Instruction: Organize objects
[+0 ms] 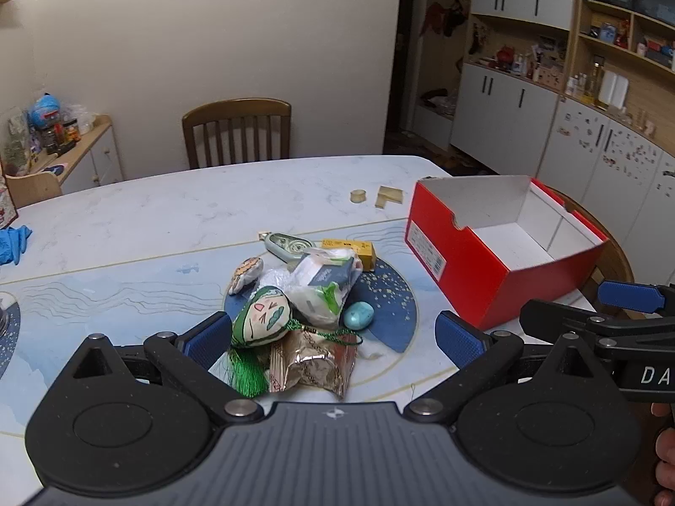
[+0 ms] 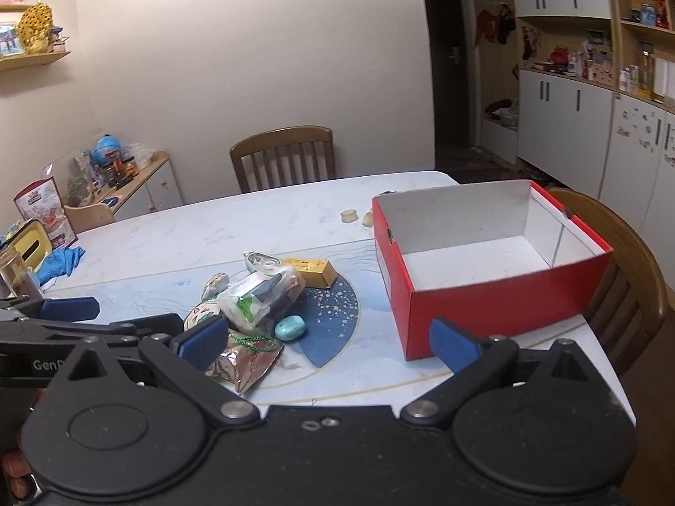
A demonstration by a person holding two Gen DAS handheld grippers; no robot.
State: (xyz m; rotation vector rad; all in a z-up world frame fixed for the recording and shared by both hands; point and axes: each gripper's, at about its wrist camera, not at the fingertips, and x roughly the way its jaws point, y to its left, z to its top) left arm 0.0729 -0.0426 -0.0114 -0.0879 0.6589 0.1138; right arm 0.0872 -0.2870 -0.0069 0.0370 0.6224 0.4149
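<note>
A pile lies mid-table on a blue round mat: a green face sachet (image 1: pixel 261 316) with a tassel, a foil packet (image 1: pixel 312 362), a plastic bag (image 1: pixel 325 282) of small items, a turquoise egg-shaped stone (image 1: pixel 357 315) and a yellow box (image 1: pixel 350 251). An open red shoe box (image 1: pixel 464 278) with nothing inside stands to the right of it. My left gripper (image 1: pixel 333 339) hovers open just short of the pile, its left pad beside the sachet. My right gripper (image 2: pixel 329 339) is open too, between the pile (image 2: pixel 257 295) and the red box (image 2: pixel 485 316). Neither holds anything.
Two small pale pieces (image 1: pixel 358 196) lie beyond the pile. A blue glove (image 1: pixel 12 240) and a yellow tissue box (image 2: pixel 29 248) sit at the table's left end. Wooden chairs stand at the far side (image 1: pixel 236 130) and behind the red box (image 2: pixel 624 261).
</note>
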